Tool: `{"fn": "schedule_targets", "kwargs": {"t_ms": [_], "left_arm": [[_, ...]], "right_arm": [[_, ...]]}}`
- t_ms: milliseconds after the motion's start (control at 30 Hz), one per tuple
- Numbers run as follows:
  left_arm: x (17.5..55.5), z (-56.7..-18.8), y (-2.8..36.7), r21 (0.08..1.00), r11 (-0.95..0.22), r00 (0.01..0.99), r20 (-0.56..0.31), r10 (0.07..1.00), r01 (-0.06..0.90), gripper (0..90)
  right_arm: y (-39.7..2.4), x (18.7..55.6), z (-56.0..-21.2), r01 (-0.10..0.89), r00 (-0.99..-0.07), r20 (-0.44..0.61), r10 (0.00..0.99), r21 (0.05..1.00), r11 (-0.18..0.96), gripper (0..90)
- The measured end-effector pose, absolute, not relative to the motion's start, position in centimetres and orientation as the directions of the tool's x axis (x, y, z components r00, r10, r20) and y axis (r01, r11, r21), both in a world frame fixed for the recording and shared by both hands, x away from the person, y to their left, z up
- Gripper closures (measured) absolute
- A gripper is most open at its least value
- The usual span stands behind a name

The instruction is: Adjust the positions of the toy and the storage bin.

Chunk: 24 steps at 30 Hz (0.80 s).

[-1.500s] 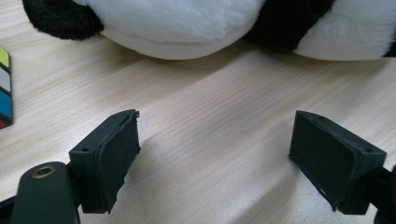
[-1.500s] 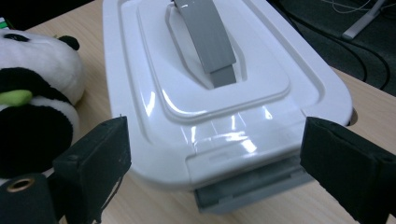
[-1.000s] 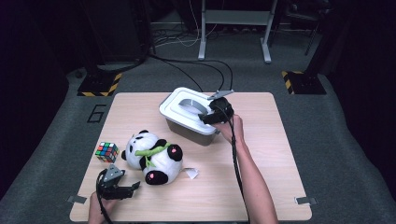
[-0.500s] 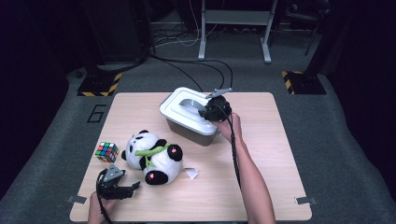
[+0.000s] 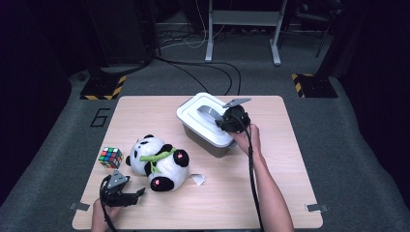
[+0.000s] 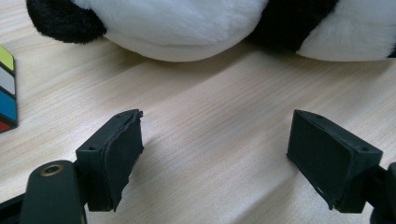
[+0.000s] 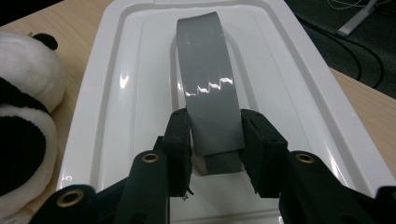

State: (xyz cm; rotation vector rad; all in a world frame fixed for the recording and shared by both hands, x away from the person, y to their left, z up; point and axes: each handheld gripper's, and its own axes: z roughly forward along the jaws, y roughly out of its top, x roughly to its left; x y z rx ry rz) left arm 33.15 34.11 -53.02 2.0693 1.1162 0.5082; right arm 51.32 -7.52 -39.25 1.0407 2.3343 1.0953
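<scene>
Closest to the person, the left tongs [image 5: 137, 193] sit low on the wooden surface [image 5: 270, 188] near its front edge, jaws spread wide with nothing but bare wood between them. In the left gripper view the pads [image 6: 119, 154] are well apart, resting right at the wood.

Just past those is the plush panda [image 5: 159, 162], lying on its side with a green bit around its neck and a small white tag sticking out at the right. Its white and black belly fills the top of the left gripper view, near the jaw tips but not touching them.

Left of the panda there's a Rubik's cube [image 5: 110, 157], sitting just beside its head.

Further back and to the right is a grey bin with a white lid [image 5: 193, 118], set at an angle on the surface. The lid has a grey arched handle [image 7: 210, 88] running down its middle, and the right tongs [image 7: 215, 140] are clamped on the near end of that handle, one jaw pressed on each side. The person's right hand [image 5: 246, 137] holds them from the bin's near right side.
</scene>
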Motion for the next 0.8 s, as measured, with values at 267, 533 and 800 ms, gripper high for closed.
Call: {"fn": "schedule_targets", "kwargs": {"t_ms": [267, 533, 800], "left_arm": [[33.2, -53.0, 34.1, 0.747, -0.366, 0.549, 0.003, 0.836, 0.554, 17.6], [33.2, -53.0, 34.1, 0.744, -0.364, 0.541, 0.004, 0.841, 0.561, 17.6], [33.2, -53.0, 34.1, 0.745, -0.364, 0.541, 0.005, 0.841, 0.559, 17.7]], "right_arm": [[-9.0, 49.4, -39.3, 0.472, -0.652, -0.014, 0.758, 0.775, 0.420, 64.2], [-10.5, 48.0, -39.2, 0.480, -0.645, -0.017, 0.764, 0.769, 0.422, 64.4], [-11.6, 46.8, -39.3, 0.481, -0.642, -0.014, 0.767, 0.771, 0.417, 64.3]]}}
